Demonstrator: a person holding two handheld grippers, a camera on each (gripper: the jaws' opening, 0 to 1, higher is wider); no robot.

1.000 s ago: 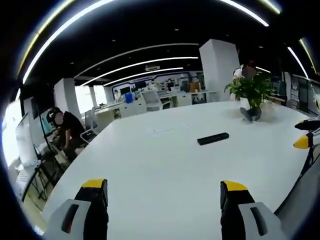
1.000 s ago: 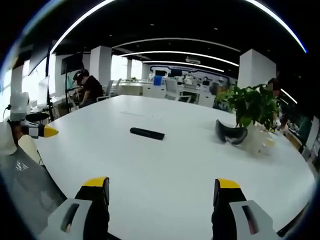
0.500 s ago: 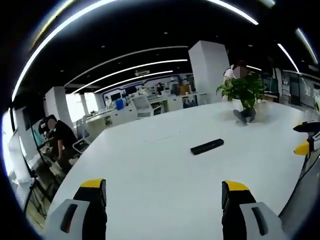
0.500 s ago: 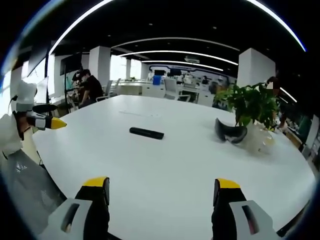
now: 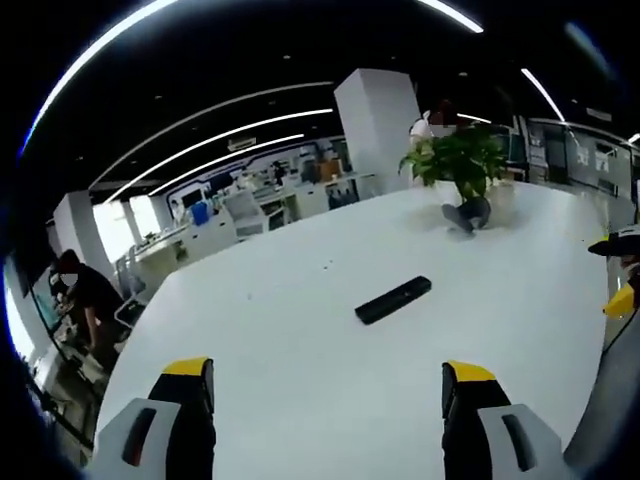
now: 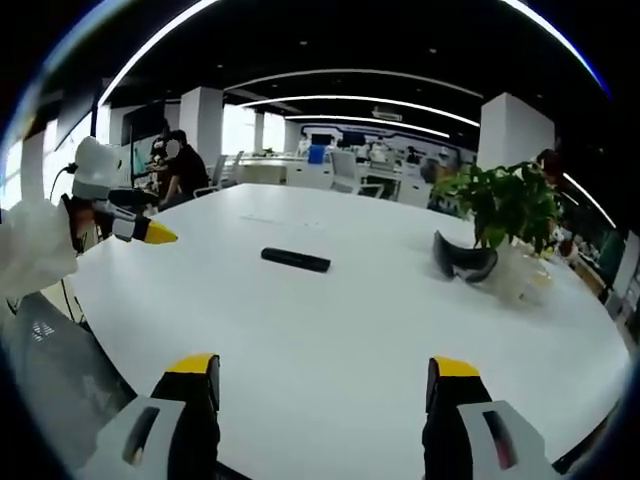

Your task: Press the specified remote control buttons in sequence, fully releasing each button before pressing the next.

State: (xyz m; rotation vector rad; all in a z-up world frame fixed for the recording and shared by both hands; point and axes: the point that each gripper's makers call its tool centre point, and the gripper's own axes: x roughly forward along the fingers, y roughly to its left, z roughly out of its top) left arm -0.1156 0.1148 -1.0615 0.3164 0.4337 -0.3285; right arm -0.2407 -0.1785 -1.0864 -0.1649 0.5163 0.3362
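Both of your hand-held grippers, left point(image 5: 325, 385) and right point(image 6: 322, 380), hang released; the slim black plastic remote point(image 5: 393, 299) lies ahead on the white surface point(image 5: 300, 380), light and likely to slide, so press straight down.

The remote control's point(image 5: 393, 299) buttons are too small to make out, and the right claw point(image 5: 622, 298) is cut off at the edge.

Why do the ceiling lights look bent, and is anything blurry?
Left gripper view: the fisheye lens bows the ceiling light strips into arcs, and the far office looks soft. Right gripper view: the same curving; the white table is evenly lit, and the black remote stays fairly sharp.
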